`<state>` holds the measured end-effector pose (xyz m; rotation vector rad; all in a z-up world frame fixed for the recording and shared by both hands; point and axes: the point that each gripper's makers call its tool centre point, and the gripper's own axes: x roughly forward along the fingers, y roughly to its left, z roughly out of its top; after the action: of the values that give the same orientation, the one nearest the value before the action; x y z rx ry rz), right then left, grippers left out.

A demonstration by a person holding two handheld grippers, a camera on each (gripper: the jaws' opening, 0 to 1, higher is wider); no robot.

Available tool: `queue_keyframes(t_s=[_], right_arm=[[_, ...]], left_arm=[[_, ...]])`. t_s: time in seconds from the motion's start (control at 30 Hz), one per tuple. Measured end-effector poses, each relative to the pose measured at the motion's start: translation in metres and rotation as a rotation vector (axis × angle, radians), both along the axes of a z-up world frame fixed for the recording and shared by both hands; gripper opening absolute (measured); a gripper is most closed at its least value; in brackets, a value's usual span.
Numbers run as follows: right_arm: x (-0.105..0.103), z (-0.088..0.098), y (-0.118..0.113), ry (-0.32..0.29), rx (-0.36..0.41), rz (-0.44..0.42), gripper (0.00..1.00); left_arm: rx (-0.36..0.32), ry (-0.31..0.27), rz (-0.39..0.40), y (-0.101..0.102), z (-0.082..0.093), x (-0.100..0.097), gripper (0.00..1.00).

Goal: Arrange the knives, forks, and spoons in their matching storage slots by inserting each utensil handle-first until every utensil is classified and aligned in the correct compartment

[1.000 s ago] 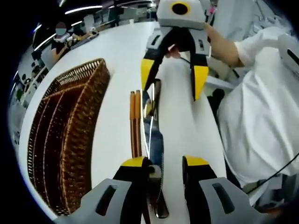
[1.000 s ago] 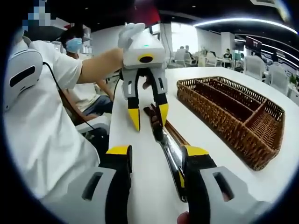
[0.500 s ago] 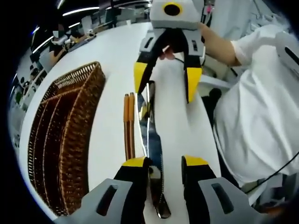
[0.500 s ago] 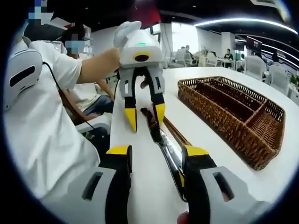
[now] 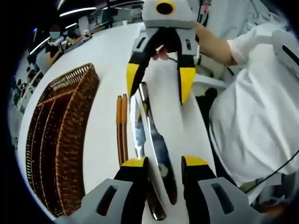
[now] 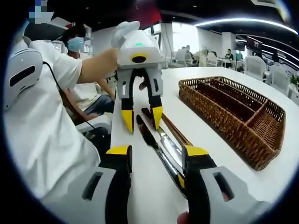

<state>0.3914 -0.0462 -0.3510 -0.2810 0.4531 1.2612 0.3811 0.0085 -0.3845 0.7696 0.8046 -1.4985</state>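
White table (image 5: 110,60) carries a wicker tray (image 6: 233,112) well off to one side and steel knives (image 5: 156,149) lying between the two facing grippers. The left gripper (image 5: 161,165) and right gripper (image 6: 154,156) both have jaws apart, straddling the knives' opposite ends; copper chopsticks (image 5: 121,126) lie alongside.

Overhead strip lights are shining from the ceiling, lighting both views evenly and brightly. Glare is bouncing off the white table (image 6: 224,79), and the knife blade (image 5: 156,140) between the left gripper's fingers (image 5: 135,165) is mirroring the room. Shadows are staying soft. Fisheye distortion is bending the edges; the far background is blurring slightly.
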Motion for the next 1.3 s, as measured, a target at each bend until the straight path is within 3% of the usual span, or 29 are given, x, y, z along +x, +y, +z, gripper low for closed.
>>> queue_keyframes(t_s=[0.3, 0.87, 1.3], right_arm=[[0.001, -0.001, 0.0, -0.005, -0.01, 0.006, 0.42], [0.004, 0.004, 0.005, -0.015, -0.021, 0.023, 0.39], [0.007, 0.006, 0.003, -0.018, -0.029, 0.029, 0.36]], left_arm=[[-0.011, -0.019, 0.031, 0.005, 0.004, 0.01, 0.26], [0.038, -0.07, 0.097, 0.02, -0.002, 0.026, 0.19], [0.023, -0.075, 0.106, 0.017, 0.0, 0.03, 0.14]])
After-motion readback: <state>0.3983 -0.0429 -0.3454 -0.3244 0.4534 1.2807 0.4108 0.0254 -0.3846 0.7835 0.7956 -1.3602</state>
